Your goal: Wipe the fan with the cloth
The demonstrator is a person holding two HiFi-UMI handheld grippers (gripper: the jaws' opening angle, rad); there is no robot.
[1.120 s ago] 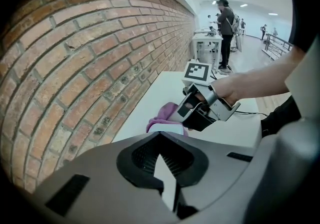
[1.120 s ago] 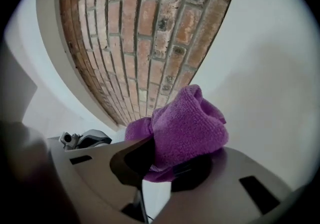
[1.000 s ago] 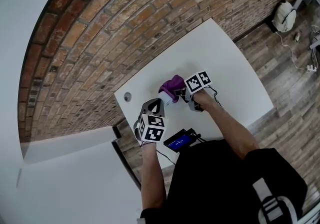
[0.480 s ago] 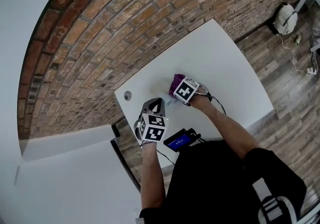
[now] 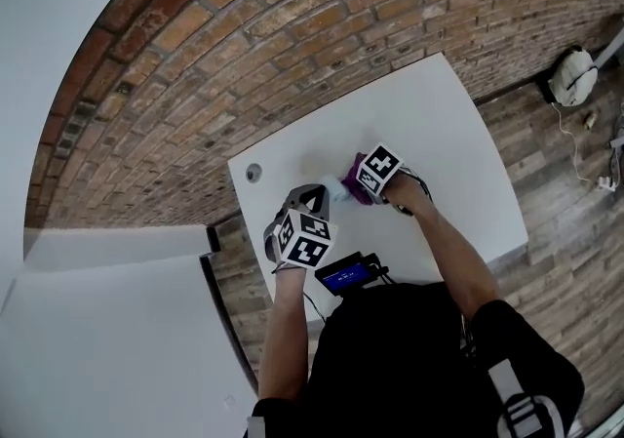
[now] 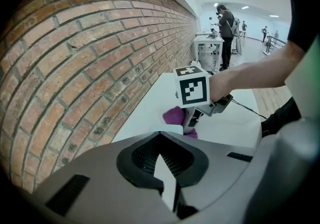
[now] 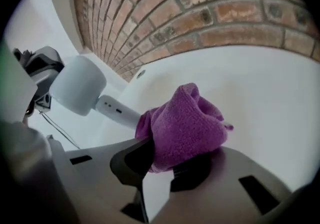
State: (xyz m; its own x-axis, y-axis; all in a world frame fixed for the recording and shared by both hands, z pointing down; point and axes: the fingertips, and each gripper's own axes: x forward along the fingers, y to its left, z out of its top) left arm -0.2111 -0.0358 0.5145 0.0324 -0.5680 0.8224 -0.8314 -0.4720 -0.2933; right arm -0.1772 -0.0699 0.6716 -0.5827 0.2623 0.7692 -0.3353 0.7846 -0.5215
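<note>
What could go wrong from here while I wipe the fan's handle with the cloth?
1. The right gripper pinches only the lower part of the bunched cloth. Dragging it along the handle of the fan could pull it loose.
2. The left gripper is shut with its tips by the fan's head, and no firm hold shows. Pressure may make the fan slide or pivot on the smooth table.

Only the right gripper (image 5: 361,186) moved: it rolled over and dipped, so the cloth (image 7: 185,123) sits lower by the fan (image 7: 77,86)'s handle, mostly hidden from overhead.
</note>
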